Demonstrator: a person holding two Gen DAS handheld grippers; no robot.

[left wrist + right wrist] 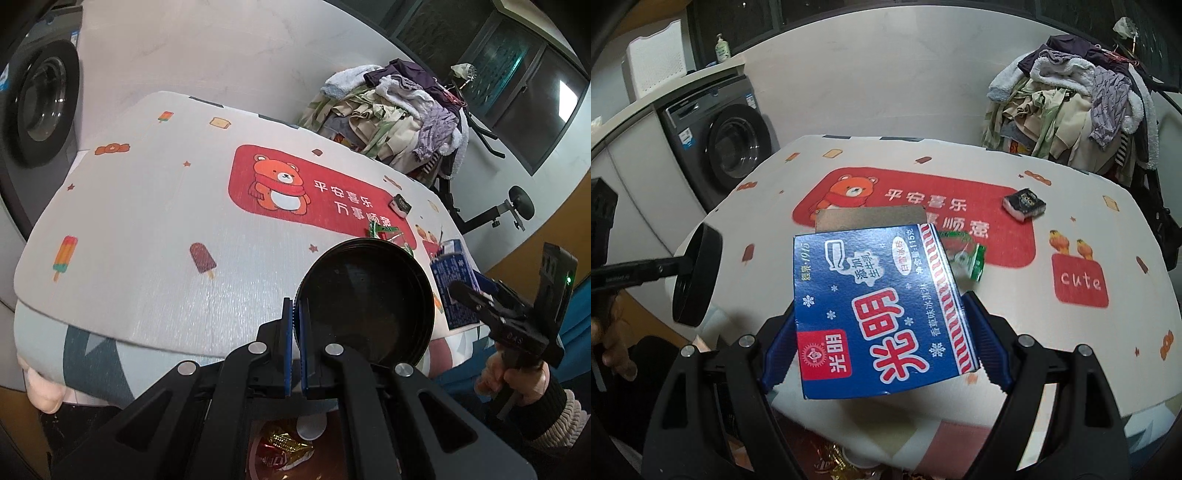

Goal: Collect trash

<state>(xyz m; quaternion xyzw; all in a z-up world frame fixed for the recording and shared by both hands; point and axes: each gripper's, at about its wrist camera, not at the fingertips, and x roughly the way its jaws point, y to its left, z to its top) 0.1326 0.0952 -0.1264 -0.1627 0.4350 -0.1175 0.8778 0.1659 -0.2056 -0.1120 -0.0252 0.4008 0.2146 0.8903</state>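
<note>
The left gripper (295,343) is held low at the near edge of the table, its blue fingers (305,347) clamped on the rim of a round black lid (365,299), which is raised on edge just ahead of them. In the right wrist view the same lid (698,275) is seen side-on at the left, carried on the black claw, with part of the person's left hand (613,354) below it.

The right gripper (882,343) is held level over the table's near edge, closed on a blue ice-cream carton (879,306); the carton sits squarely between the blue pads (984,339), its open cardboard flap pointing away from the claw. In the left wrist view the carton (452,291) is seen just right of the lid, and the person's right hand (517,380) is wrapped around the handle.

Just beyond the carton, slightly right, a crumpled green wrapper (971,258) lies on the table. Farther out and to the right lies a small dark packet (1024,204).

The table is covered by a pale printed cloth (1108,236) with a red bear panel. A front-loading washing machine (735,147) stands off to the left, and a heap of clothes (1071,110) is piled beyond the table on the right. Below both claws, wrappers (284,446) are seen in a container.
</note>
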